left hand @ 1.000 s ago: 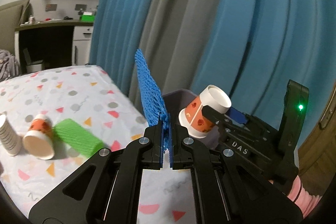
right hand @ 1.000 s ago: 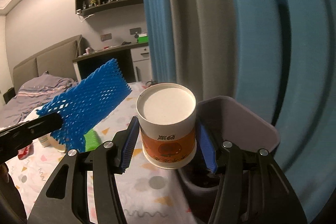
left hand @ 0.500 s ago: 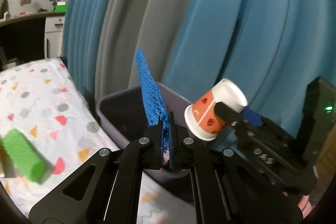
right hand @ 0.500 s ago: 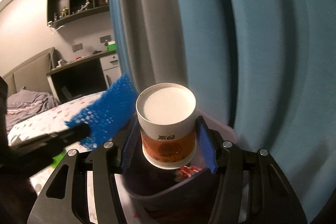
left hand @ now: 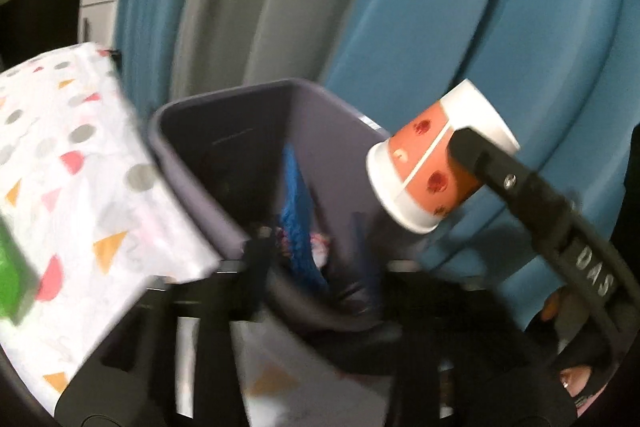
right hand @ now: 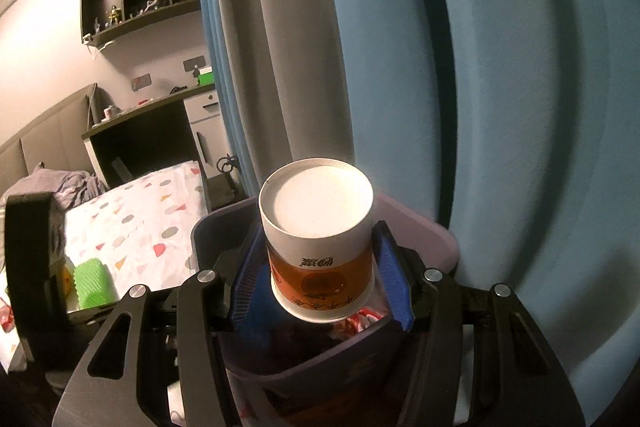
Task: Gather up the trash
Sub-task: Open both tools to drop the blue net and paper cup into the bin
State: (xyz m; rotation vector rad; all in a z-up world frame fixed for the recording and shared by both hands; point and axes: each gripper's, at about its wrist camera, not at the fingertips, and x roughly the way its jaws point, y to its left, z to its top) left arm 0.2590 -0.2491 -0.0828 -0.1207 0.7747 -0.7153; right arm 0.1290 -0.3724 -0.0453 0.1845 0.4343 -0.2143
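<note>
Now our left tongs (left hand: 316,267) are opening above the grey bin (left hand: 224,103), and the blue mesh (left hand: 298,219) sits between the spreading fingers but free of them, standing on edge inside the bin just ahead of the tips. Blur hides the fingers' edges. Behind the mesh, at the bin's bottom, lies some red-and-white scrap we cannot make out.

Our right tongs (right hand: 320,279) are clenched on a paper cup (right hand: 318,239), the blue pads (right hand: 246,279) pressing its sides, its white base toward the camera and its mouth toward the bin (right hand: 416,223) directly below. From the left view the same cup (left hand: 432,163) hangs tilted over the bin's right rim, to the right of our left tongs.

To the left of both tongs spreads the spotted cloth (left hand: 72,163), with a green mesh roll (right hand: 94,283) lying on it, well apart from the bin. Blue-grey curtains (right hand: 460,67) hang beyond.
</note>
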